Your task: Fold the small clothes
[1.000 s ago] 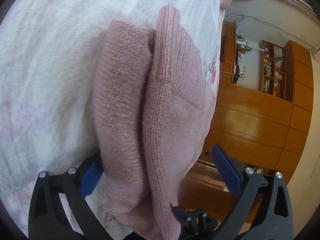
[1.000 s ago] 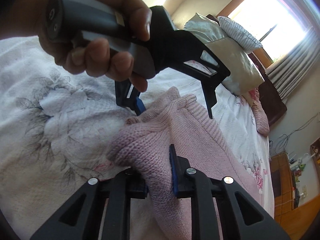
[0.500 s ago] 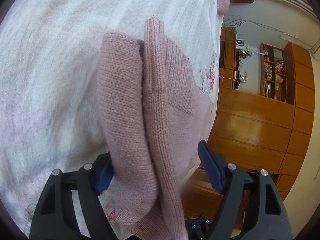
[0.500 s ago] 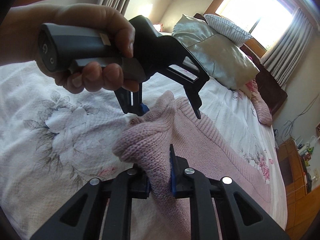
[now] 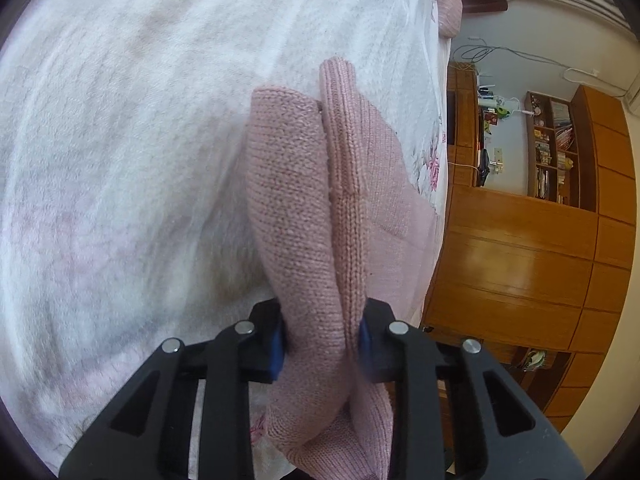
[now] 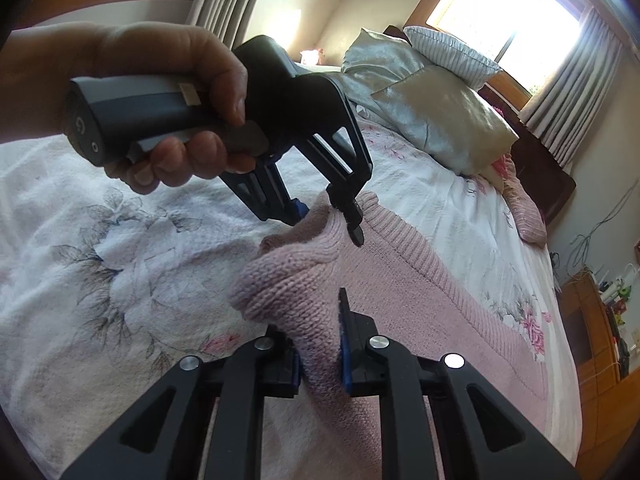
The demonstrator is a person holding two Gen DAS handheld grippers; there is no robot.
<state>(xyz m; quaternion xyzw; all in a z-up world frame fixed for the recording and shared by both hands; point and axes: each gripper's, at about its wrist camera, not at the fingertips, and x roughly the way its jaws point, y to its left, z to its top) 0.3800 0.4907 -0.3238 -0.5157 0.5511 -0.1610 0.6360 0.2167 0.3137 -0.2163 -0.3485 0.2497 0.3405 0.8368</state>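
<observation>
Pink sweater (image 5: 320, 240) in 2 claws

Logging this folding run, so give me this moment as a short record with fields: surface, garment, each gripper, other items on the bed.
surface: bed with a white floral bedspread
garment: pink knit sweater, lying on the bedspread, one edge bunched and lifted
left gripper: fingers shut on a fold of the sweater
right gripper: fingers shut on the bunched edge, near the left gripper
hand: wrapped around the left gripper's handle
other items: pillows at the head of the bed; a second pink knit piece near the bed's far edge
</observation>
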